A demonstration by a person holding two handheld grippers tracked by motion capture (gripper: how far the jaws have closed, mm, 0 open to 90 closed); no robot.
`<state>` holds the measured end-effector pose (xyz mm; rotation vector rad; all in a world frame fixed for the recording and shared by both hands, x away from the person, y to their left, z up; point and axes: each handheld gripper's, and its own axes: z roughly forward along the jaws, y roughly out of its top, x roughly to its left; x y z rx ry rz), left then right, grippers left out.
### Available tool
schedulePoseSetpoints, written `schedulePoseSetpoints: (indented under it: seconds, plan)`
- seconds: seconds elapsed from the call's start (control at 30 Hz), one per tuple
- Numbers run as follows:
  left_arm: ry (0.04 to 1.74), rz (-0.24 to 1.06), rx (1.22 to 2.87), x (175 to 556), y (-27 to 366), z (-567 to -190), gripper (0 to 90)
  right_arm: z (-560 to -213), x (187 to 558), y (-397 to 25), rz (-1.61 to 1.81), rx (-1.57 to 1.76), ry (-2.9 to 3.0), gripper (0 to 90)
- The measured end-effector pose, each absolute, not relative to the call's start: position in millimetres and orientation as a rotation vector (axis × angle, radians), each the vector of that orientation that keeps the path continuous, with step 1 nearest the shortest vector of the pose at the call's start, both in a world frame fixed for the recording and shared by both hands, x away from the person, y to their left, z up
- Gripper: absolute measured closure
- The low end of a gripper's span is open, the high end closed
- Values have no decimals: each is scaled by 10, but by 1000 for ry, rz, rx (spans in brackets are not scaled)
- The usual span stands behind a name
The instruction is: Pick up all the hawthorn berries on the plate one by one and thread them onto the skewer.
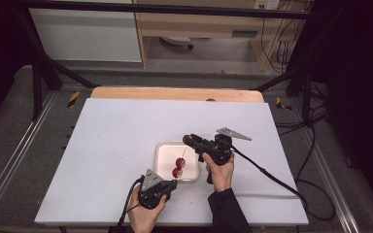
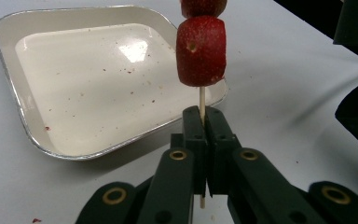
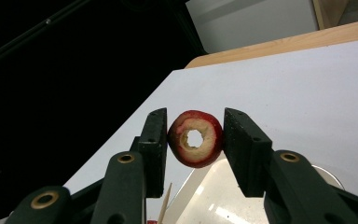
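Observation:
A thin wooden skewer (image 2: 202, 99) stands upright with my left gripper (image 2: 204, 117) shut on its lower end. Two red fruit pieces are threaded on it, one (image 2: 201, 51) low and another (image 2: 203, 6) above. In the high view these pieces (image 1: 178, 167) hang over the foil tray (image 1: 162, 151). My right gripper (image 3: 195, 140) is shut on a third red fruit piece (image 3: 204, 150) with a hole through its core, held just above the skewer's tip (image 3: 165, 200). In the high view the right gripper (image 1: 188, 140) sits at the tray's far right corner, the left gripper (image 1: 174, 183) at its near edge.
The tray (image 2: 9, 93) is bare except for small red specks. It rests near the middle of a white table (image 1: 116, 136) with a wooden strip (image 1: 175, 93) along the far edge. Cables trail from both grippers toward the near side.

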<state>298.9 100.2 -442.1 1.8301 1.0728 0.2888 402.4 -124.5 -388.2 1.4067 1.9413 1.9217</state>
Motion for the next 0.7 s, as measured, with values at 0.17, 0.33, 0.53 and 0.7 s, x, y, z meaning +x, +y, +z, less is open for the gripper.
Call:
schedulePoseSetpoints:
  seconds: [0.17,0.33,0.53,0.7]
  plan:
    - [1074,288,1827,2999,979,-4410,888,-3887,4010,-1236,1933,1402,1936,617]
    - [1079,285,1821,3013,971,-4396,888,-3896,3997,-1230,1937,1390,1936,617]
    - [1087,287,1820,3026,977,-4393,888,-3902,3984,-1223,1942,1384,1940,617]
    - [1090,283,1817,3031,980,-4394,888,-3899,3979,-1221,1950,1383,1937,617]
